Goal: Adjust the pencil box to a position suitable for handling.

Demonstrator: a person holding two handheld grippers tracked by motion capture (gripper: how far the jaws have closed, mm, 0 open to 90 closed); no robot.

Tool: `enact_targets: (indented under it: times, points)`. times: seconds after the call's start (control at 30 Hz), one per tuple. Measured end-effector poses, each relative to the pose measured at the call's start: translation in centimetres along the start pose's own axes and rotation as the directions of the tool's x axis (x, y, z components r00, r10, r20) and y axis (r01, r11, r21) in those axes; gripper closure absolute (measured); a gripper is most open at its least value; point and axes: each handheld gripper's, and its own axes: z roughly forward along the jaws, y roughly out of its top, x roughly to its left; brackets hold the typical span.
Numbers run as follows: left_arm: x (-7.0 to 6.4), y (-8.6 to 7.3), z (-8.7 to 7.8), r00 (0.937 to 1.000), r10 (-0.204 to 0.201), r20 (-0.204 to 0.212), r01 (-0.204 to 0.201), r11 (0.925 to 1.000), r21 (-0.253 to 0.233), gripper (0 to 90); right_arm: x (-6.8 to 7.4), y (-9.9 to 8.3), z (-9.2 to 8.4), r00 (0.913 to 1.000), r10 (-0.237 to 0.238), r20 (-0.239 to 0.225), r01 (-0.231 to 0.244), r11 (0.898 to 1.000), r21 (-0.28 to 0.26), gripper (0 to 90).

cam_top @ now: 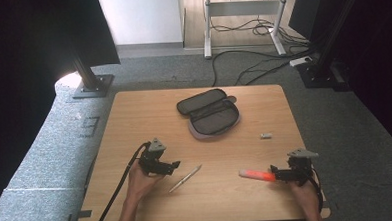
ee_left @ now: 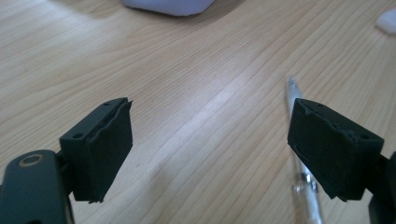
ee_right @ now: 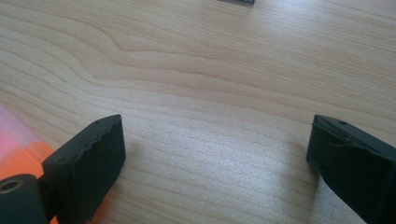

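So on the light wooden desk [cam_top: 134,118] there's a dark grey zip-up fabric pencil case [cam_top: 210,113], lying unzipped and spread flat near the far edge; can't tell if anything's inside it. The left tongs [cam_top: 175,165] are spread wide with nothing between them; the slim silver pen [cam_top: 186,178] lies on the desk just beside them, running under the right-hand jaw in the left gripper view. The right tongs [cam_top: 273,171] are wide too, gripping nothing; the orange highlighter marker [cam_top: 257,175] sits right by their tips. A small grey bit [cam_top: 266,135] lies further back.
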Motion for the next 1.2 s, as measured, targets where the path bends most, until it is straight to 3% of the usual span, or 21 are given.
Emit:
enact_targets:
  times: [0.4, 0.47, 0.83, 1.2]
  points:
    - [-0.4, 2.9, 1.1, 0.9983, 0.057, 0.017, -0.057, 0.9984, -0.002, 15.4, 0.0, 0.0, 0.0, 1.0, 0.0, 0.0, 0.0, 1.0, 0.0, 4.1]
    - [-0.3, 3.3, 1.3, 0.9983, 0.049, 0.032, -0.049, 0.9988, -0.009, 15.9, 0.0, 0.0, 0.0, 1.0, 0.0, 0.0, 0.0, 1.0, 0.0, 4.1]
    - [-0.6, 6.1, 2.9, 0.993, 0.094, 0.071, -0.093, 0.9955, -0.016, 19.1, 0.0, 0.0, 0.0, 1.0, 0.0, 0.0, 0.0, 1.0, 0.0, 4.1]
    - [-0.4, 8.2, 4.7, 0.9905, 0.101, 0.093, -0.099, 0.9948, -0.025, 22.6, 0.0, 0.0, 0.0, 1.0, -0.006, -0.006, 0.006, 1.0, 0.0, 3.9]
